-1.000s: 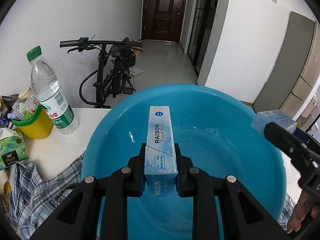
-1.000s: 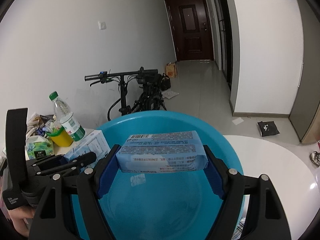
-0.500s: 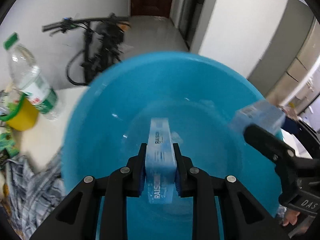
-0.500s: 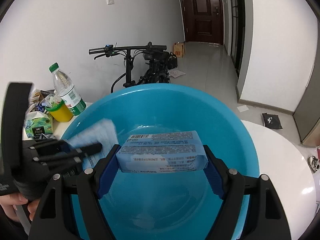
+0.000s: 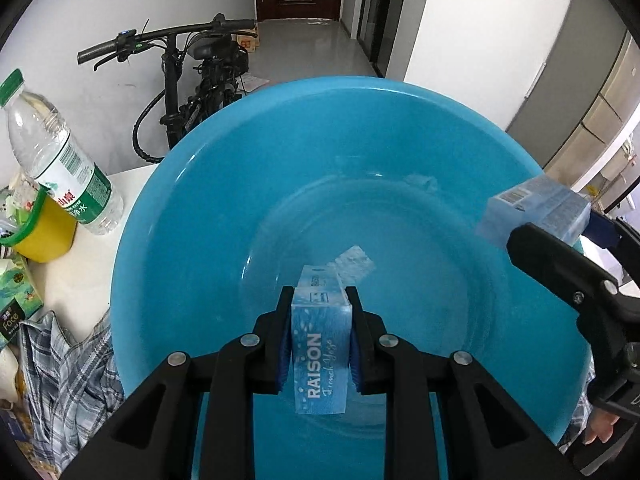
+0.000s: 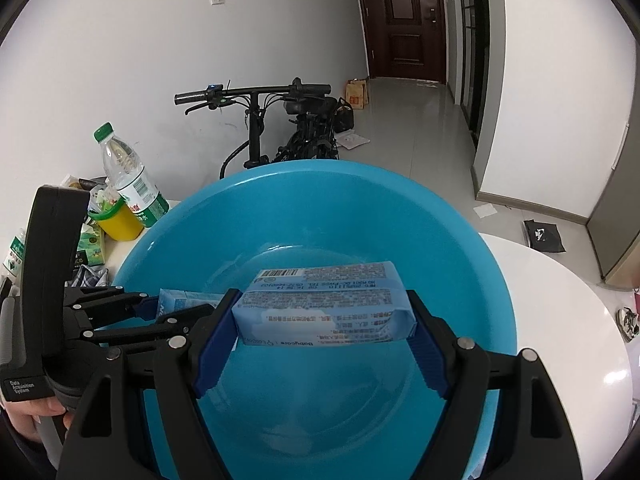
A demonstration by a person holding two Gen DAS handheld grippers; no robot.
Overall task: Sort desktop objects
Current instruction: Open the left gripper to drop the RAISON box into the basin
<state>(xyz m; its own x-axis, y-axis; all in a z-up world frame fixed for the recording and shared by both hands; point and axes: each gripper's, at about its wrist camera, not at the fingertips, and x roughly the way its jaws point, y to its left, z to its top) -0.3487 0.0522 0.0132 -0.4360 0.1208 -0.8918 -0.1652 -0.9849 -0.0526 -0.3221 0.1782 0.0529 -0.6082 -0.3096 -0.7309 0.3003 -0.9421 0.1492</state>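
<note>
A big blue basin (image 5: 168, 240) (image 6: 460, 248) stands on the white table. My left gripper (image 5: 320, 312) is shut on a light blue RAISON box (image 5: 320, 360), tipped nose-down low inside the basin near its bottom. It also shows in the right wrist view (image 6: 176, 300). My right gripper (image 6: 324, 320) is shut on a pale blue wipes pack (image 6: 324, 308), held level above the basin's near side. The pack shows at the right in the left wrist view (image 5: 536, 212).
On the table left of the basin stand a water bottle (image 5: 56, 168), a yellow cup with a green rim (image 5: 44, 228), a green tissue pack (image 5: 16, 304) and a plaid cloth (image 5: 68, 380). A bicycle (image 6: 296, 132) leans by the wall behind.
My left gripper has dipped down into the basin with the RAISON box, now pointing at the bottom. My right gripper has lowered a little toward the basin with the pack.
</note>
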